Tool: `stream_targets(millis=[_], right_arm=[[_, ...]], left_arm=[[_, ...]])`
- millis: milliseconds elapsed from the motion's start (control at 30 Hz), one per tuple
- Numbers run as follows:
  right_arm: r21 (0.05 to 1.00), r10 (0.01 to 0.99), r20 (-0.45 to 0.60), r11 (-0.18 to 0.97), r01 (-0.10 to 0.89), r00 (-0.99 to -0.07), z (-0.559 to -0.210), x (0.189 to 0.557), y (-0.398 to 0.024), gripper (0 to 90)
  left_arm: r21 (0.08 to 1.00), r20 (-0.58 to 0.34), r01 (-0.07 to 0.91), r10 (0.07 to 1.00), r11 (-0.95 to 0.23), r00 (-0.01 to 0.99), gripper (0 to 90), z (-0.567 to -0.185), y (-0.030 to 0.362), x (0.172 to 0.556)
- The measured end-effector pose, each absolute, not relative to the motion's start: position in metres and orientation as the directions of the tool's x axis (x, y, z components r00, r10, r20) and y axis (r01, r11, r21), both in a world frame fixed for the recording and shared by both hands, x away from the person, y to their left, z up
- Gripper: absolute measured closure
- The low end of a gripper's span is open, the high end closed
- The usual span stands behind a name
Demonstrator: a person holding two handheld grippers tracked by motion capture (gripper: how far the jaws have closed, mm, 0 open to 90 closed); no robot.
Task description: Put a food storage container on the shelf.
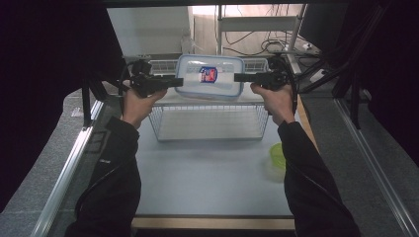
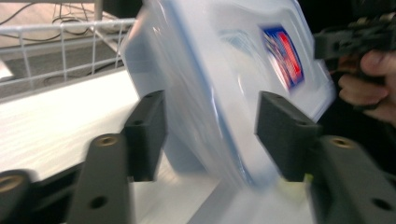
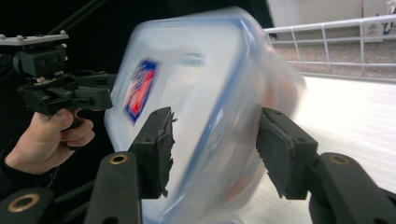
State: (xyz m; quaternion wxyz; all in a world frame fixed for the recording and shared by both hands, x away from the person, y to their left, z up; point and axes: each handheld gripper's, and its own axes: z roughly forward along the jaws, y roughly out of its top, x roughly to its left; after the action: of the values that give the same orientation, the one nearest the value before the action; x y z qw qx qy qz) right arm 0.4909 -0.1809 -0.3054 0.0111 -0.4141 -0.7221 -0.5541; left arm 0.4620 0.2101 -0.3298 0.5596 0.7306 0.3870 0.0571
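The left gripper [image 1: 179,81] has its jaws about half open, one on each side of the left end of a clear plastic box [image 1: 210,76]; in the left gripper view [image 2: 210,135] there is a small gap between each black pad and the box wall, so the pads do not press on it. The right gripper [image 1: 238,77] is the same at the other end — half open, with the box edge between its jaws; in the right gripper view [image 3: 212,149] the box [image 3: 201,107] looks blurry and the pads stand just off it, though on the left pad I cannot tell for sure. The box has a blue rim and a lid with a red and blue sticker [image 1: 208,74]; it sits between the two grippers, up on the white top shelf [image 1: 170,98] of a wire rack [image 1: 210,123] at the far side of the table [image 1: 207,173]; whether its bottom rests flat on the shelf is hard to tell — it looks tilted in both gripper views. A hand [image 1: 138,104] holds the left gripper and another hand [image 1: 276,101] holds the right one; both arms are in dark sleeves. A small green bowl [image 1: 277,155] sits on the table near the right sleeve, well apart from the box.
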Motion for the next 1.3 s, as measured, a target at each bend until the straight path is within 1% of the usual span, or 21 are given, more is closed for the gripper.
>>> stream_targets(millis=[33, 100, 200, 300, 367, 467, 500, 533, 567, 633, 733, 767, 800, 867, 900, 967, 1033, 1067, 1133, 1233, 1300], right_arm=[[0.791, 0.586, 0.475, 0.043, 0.610, -0.657, -0.305, 0.491, -0.181, 46.1], [0.792, 0.592, 0.477, 0.031, 0.610, -0.650, -0.307, 0.492, -0.183, 47.2], [0.793, 0.581, 0.487, 0.019, 0.609, -0.653, -0.308, 0.493, -0.186, 48.5], [0.802, 0.608, 0.466, 0.017, 0.598, -0.643, -0.305, 0.492, -0.183, 48.5], [0.820, 0.641, 0.425, 0.026, 0.572, -0.639, -0.303, 0.490, -0.182, 50.0], [0.846, 0.683, 0.359, 0.051, 0.531, -0.637, -0.300, 0.484, -0.183, 56.3], [0.848, 0.682, 0.357, 0.050, 0.528, -0.638, -0.299, 0.482, -0.184, 58.7], [0.855, 0.680, 0.347, 0.055, 0.516, -0.646, -0.297, 0.477, -0.187, 63.8], [0.855, 0.680, 0.347, 0.055, 0.516, -0.646, -0.297, 0.477, -0.187, 63.8], [0.859, 0.677, 0.331, 0.072, 0.506, -0.658, -0.296, 0.471, -0.189, 70.2], [0.869, 0.676, 0.288, 0.113, 0.481, -0.679, -0.296, 0.457, -0.189, 79.9], [0.874, 0.682, 0.257, 0.139, 0.466, -0.684, -0.298, 0.448, -0.189, 84.8], [0.874, 0.678, 0.255, 0.145, 0.465, -0.690, -0.301, 0.444, -0.189, 86.4], [0.872, 0.674, 0.243, 0.163, 0.461, -0.698, -0.306, 0.435, -0.187, 87.9], [0.872, 0.674, 0.243, 0.163, 0.461, -0.698, -0.306, 0.435, -0.187, 87.9], [0.866, 0.660, 0.244, 0.181, 0.466, -0.710, -0.313, 0.427, -0.183, 89.6], [0.857, 0.659, 0.223, 0.218, 0.466, -0.718, -0.318, 0.423, -0.178, 89.7], [0.850, 0.663, 0.196, 0.252, 0.462, -0.722, -0.323, 0.422, -0.171, 89.7], [0.853, 0.668, 0.188, 0.252, 0.458, -0.720, -0.324, 0.422, -0.169, 89.7], [0.857, 0.676, 0.194, 0.237, 0.458, -0.711, -0.323, 0.426, -0.165, 89.7], [0.856, 0.685, 0.204, 0.222, 0.467, -0.699, -0.324, 0.430, -0.164, 89.8]], left_arm=[[0.865, -0.343, 0.497, 0.642, -0.069, 0.686, 44.9, -0.331, 0.211, 0.462], [0.866, -0.370, 0.499, 0.629, -0.032, 0.683, 48.2, -0.334, 0.215, 0.463], [0.864, -0.376, 0.502, 0.625, -0.029, 0.684, 48.6, -0.335, 0.215, 0.463], [0.871, -0.354, 0.489, 0.641, -0.038, 0.680, 49.3, -0.333, 0.214, 0.462], [0.874, -0.353, 0.486, 0.653, -0.026, 0.670, 49.5, -0.332, 0.214, 0.460], [0.882, -0.348, 0.471, 0.661, -0.009, 0.665, 48.4, -0.331, 0.216, 0.459], [0.884, -0.343, 0.468, 0.664, -0.012, 0.665, 48.3, -0.331, 0.216, 0.457], [0.887, -0.339, 0.462, 0.660, -0.014, 0.670, 49.8, -0.331, 0.217, 0.456], [0.887, -0.341, 0.461, 0.657, -0.011, 0.673, 49.8, -0.331, 0.218, 0.454], [0.894, -0.321, 0.448, 0.660, -0.026, 0.679, 51.9, -0.330, 0.219, 0.449], [0.901, -0.296, 0.432, 0.665, -0.044, 0.685, 57.8, -0.331, 0.222, 0.441], [0.901, -0.293, 0.431, 0.666, -0.047, 0.686, 64.4, -0.331, 0.223, 0.439], [0.902, -0.290, 0.429, 0.662, -0.053, 0.691, 67.4, -0.332, 0.224, 0.436], [0.902, -0.276, 0.426, 0.667, -0.069, 0.692, 73.0, -0.334, 0.226, 0.432], [0.900, -0.274, 0.429, 0.664, -0.078, 0.696, 73.0, -0.335, 0.227, 0.431], [0.898, -0.274, 0.432, 0.658, -0.086, 0.702, 78.5, -0.340, 0.228, 0.430], [0.894, -0.282, 0.438, 0.647, -0.089, 0.709, 80.1, -0.343, 0.229, 0.431], [0.893, -0.285, 0.440, 0.642, -0.092, 0.712, 80.1, -0.344, 0.228, 0.431], [0.889, -0.286, 0.446, 0.636, -0.102, 0.717, 79.9, -0.345, 0.226, 0.433], [0.888, -0.276, 0.445, 0.642, -0.114, 0.716, 73.5, -0.345, 0.223, 0.437], [0.888, -0.283, 0.447, 0.641, -0.106, 0.713, 73.3, -0.345, 0.222, 0.439]])
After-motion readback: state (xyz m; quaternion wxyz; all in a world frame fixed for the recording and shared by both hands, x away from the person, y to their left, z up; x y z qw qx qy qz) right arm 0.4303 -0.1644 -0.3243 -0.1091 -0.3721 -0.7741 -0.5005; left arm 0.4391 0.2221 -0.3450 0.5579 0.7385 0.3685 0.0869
